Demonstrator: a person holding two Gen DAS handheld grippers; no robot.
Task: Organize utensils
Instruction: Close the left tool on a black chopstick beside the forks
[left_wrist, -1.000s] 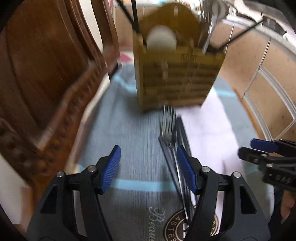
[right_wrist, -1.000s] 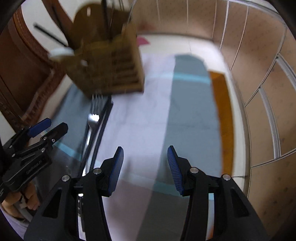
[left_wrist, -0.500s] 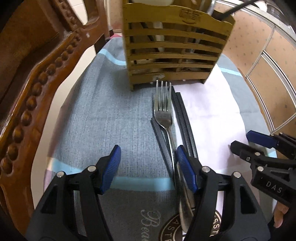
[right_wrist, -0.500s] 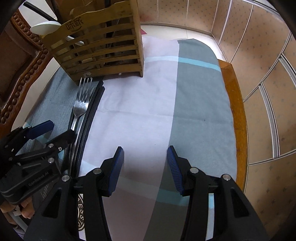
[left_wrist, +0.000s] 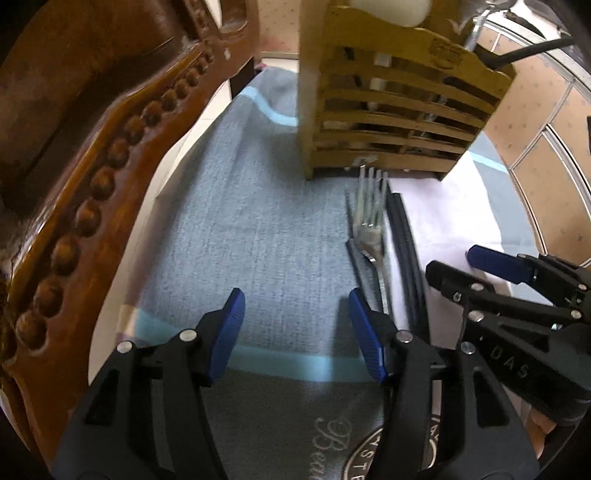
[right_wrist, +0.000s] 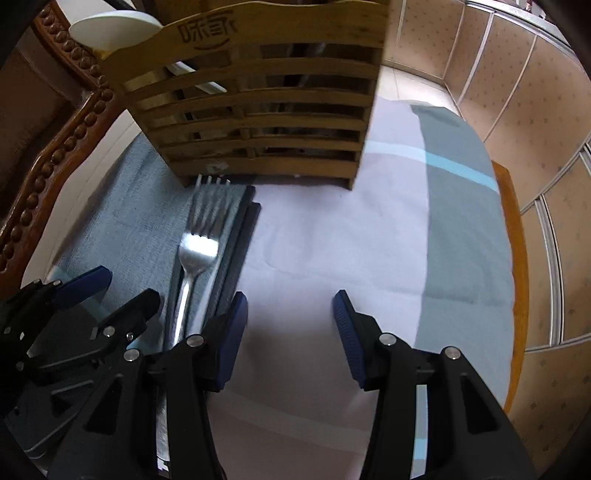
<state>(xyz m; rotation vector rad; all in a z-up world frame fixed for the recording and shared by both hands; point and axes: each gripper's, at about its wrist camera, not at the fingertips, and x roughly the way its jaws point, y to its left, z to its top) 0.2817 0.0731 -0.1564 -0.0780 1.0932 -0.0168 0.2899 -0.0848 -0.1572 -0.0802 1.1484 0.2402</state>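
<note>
1. Carved wooden chair (left_wrist: 92, 155), far left in both wrist views: one, standing just beside the cloth-covered tabletop (left_wrist: 258, 229); it plays no part in the task.
2. Left gripper (left_wrist: 295, 328): one. Its fingers (left_wrist: 229, 332) stand partly open over bare grey cloth and have just been closing a little, with nothing between them; the fork's handle runs just outside its right finger.
3. Bamboo utensil holder (right_wrist: 258, 110): one, upright at the far side of the cloth. Judged done: it already carries a white spoon (right_wrist: 110, 26), a white handle visible through the slats, some metal cutlery and dark sticks at its top right in the left wrist view. Their exact count cannot be told, since the tops are cropped or blurred.
4. Fork (right_wrist: 197, 243): one, lying flat on the cloth, tines pointing at the holder's base and nearly touching it. Judged left to do.
5. Black chopsticks (right_wrist: 240, 236): lying flat alongside the fork, two close together on its right and at least one more dark stick on its left; three are counted with confidence, a fourth is uncertain. Judged left to do.
6. Right gripper (right_wrist: 290, 321): one, fingers (right_wrist: 347, 332) about half open and empty, hovering over bare white cloth to the right of the chopsticks.
7. Progress, as judged: late stage, with only the fork and chopsticks remaining outside the holder; neither gripper has hold of anything.
</note>
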